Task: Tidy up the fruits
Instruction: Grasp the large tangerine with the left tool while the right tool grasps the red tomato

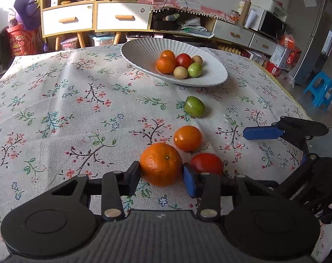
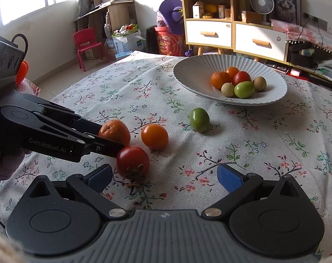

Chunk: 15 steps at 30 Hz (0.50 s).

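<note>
You're closing the left gripper (image 1: 162, 176) around the dimpled mandarin (image 1: 161, 164), one finger pressing each flank, so it's clenched on that fruit while it's sitting on the floral tablecloth (image 1: 56, 109). That side-on squeeze is making sense to me: the skin is pebbly and slightly soft, so broad flat pads across the widest part are giving the surest hold. Using the white ribbed bowl (image 1: 144, 48) as your landmark, the mandarin is lying well short of it, on your side, the nearest of four loose fruits. Just beside it, a touch toward the bowl, the smooth orange tomato (image 1: 187, 138) is gleaming; the glossy red tomato (image 2: 132, 161) is sitting right against your left finger, and the matte green fruit (image 1: 194, 106) is waiting closer to the bowl.

Your right gripper (image 2: 166, 176) is hanging released, blue pads spread wide, with the red tomato and its dried calyx just inside the left pad, nothing held. I'm reading that as lining up the next pick.

Inside the bowl, six round fruits are already clustering at the low centre, rolled together by the sloping fluted wall. The cloth is woven and creased.
</note>
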Tool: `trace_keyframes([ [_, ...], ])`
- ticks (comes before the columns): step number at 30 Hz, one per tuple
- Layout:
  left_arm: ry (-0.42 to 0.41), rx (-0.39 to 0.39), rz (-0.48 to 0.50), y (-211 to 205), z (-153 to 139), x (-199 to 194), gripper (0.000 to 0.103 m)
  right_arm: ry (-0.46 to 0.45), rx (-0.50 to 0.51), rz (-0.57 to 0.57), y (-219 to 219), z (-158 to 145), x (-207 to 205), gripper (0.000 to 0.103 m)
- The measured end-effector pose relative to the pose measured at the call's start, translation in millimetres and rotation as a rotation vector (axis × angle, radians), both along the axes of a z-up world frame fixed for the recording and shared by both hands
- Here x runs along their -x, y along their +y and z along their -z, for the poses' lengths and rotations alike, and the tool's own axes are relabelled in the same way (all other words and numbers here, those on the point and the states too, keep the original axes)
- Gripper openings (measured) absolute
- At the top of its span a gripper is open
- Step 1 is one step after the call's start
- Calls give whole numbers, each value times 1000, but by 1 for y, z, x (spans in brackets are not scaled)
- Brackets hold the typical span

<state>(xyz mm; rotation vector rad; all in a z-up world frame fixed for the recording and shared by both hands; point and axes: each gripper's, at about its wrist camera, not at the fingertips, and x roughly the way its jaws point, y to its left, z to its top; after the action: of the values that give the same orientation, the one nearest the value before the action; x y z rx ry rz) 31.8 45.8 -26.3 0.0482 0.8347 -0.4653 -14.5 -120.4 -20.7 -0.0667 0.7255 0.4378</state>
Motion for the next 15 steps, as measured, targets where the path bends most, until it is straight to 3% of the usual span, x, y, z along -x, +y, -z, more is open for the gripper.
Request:
trace_keyframes([
  [5, -6, -13, -21, 8, -4, 3, 35, 0, -2, -18, 8, 1, -2, 98],
  [15, -8, -25, -40, 17, -6, 6, 35, 11, 5, -80, 25, 3, -6, 71],
])
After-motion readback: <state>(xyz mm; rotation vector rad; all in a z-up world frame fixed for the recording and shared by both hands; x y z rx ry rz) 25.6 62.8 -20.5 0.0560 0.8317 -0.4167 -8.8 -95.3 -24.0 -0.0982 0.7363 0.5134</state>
